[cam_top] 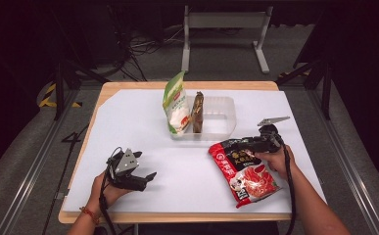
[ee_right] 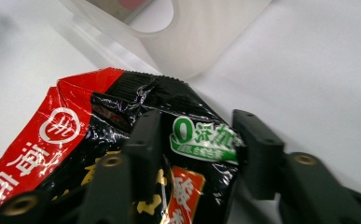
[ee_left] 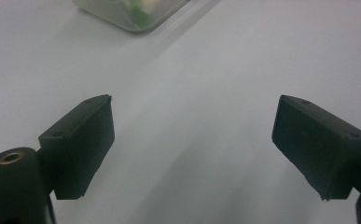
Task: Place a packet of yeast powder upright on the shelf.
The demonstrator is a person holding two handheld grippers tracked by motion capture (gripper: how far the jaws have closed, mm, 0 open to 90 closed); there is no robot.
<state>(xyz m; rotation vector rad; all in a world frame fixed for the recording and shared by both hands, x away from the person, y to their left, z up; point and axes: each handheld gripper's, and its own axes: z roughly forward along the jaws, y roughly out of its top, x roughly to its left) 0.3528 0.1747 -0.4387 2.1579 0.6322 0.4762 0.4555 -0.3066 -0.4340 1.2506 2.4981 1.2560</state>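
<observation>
from above we see the whole white table [cam_top: 143,132]: one clear plastic bin [cam_top: 216,122] near its far middle, with two packets standing in it, a green and white packet [cam_top: 176,105] and a thin brown packet [cam_top: 197,112] beside it. one red and black noodle packet [cam_top: 243,171] lies flat on the table in front of the bin, toward our right. that makes three packets and one bin.

the right gripper view adds what the high view cannot: the right gripper [ee_right: 194,140] has its two jaws on either side of the noodle packet's [ee_right: 122,140] top corner, pads pressing the crinkled foil, clamped on it. the bin's wall [ee_right: 201,42] sits just beyond.

the left gripper [cam_top: 145,178] rests near the front left edge. its own view shows the pads [ee_left: 82,140] wide apart over bare table, nothing between them, with a bin corner [ee_left: 131,14] far ahead.
</observation>
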